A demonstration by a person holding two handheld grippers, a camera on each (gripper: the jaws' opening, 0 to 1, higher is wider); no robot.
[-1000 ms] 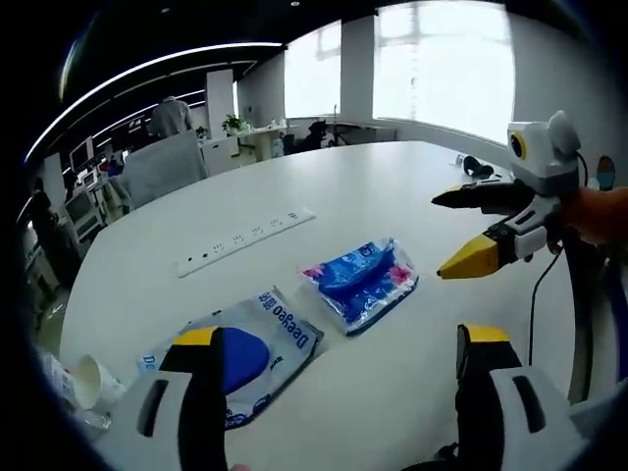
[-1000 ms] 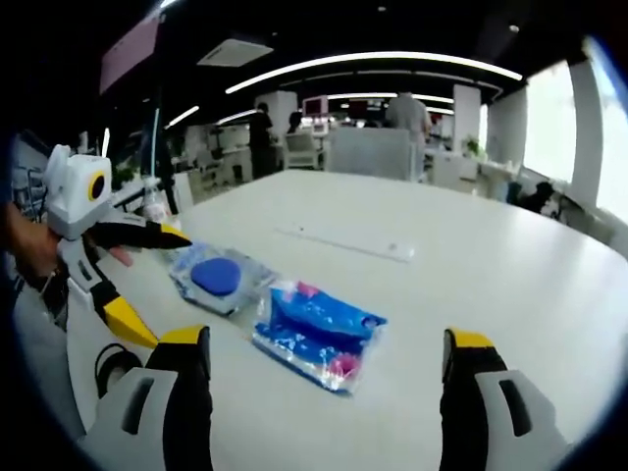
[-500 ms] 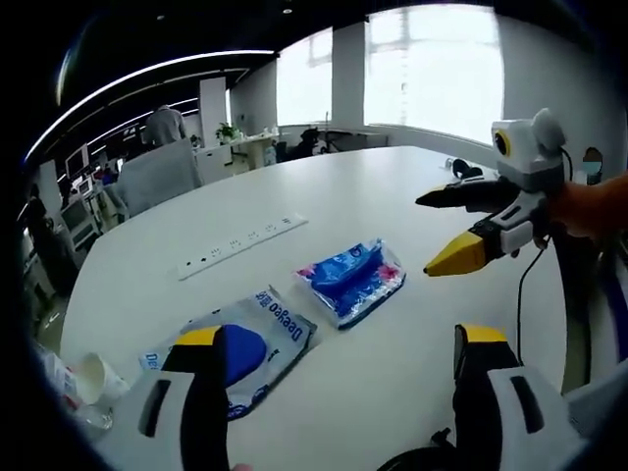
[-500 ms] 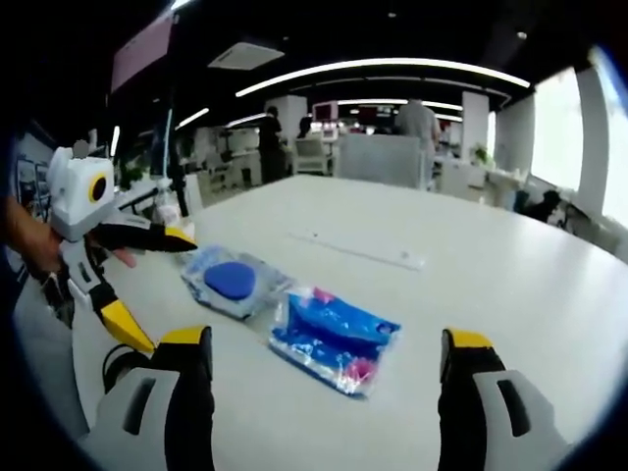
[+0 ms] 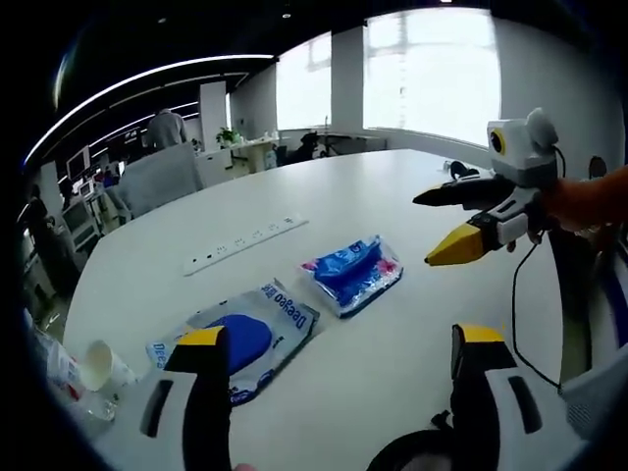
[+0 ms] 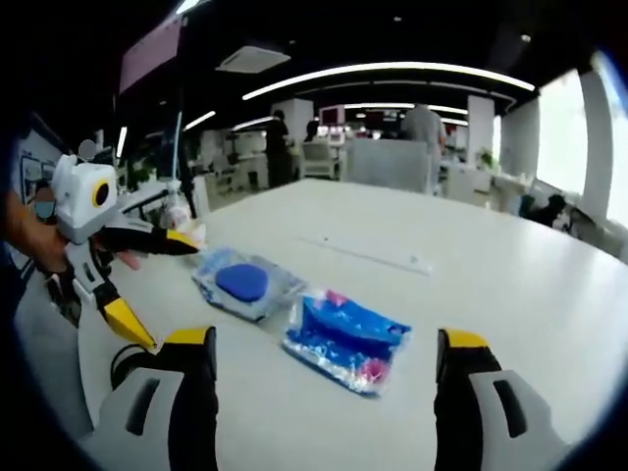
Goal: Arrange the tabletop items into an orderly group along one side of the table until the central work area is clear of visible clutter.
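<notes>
Packets lie mid-table: a blue-and-pink packet [image 5: 350,274] beside a clear pouch with a blue disc [image 5: 240,337]. My left gripper [image 5: 334,378] and right gripper [image 6: 324,378] hover wide apart, holding nothing.

From my left gripper [image 5: 334,358] I see its two yellow-tipped jaws standing wide apart at the bottom, holding nothing. Between them lies the white table [image 5: 392,196]. Just past the left jaw rests a clear pouch [image 5: 245,337] with a blue pad inside, flat on the tabletop. Beside it, further in, lies a blue packet [image 5: 351,274] with pink marks. Beyond both runs a white power strip [image 5: 245,243]. A paper cup [image 5: 103,365] lies tipped on its side at the table's near left edge. The right gripper [image 5: 461,221] hangs above the table on the right, jaws parted, with an orange sleeve [image 5: 589,196] behind it
</notes>
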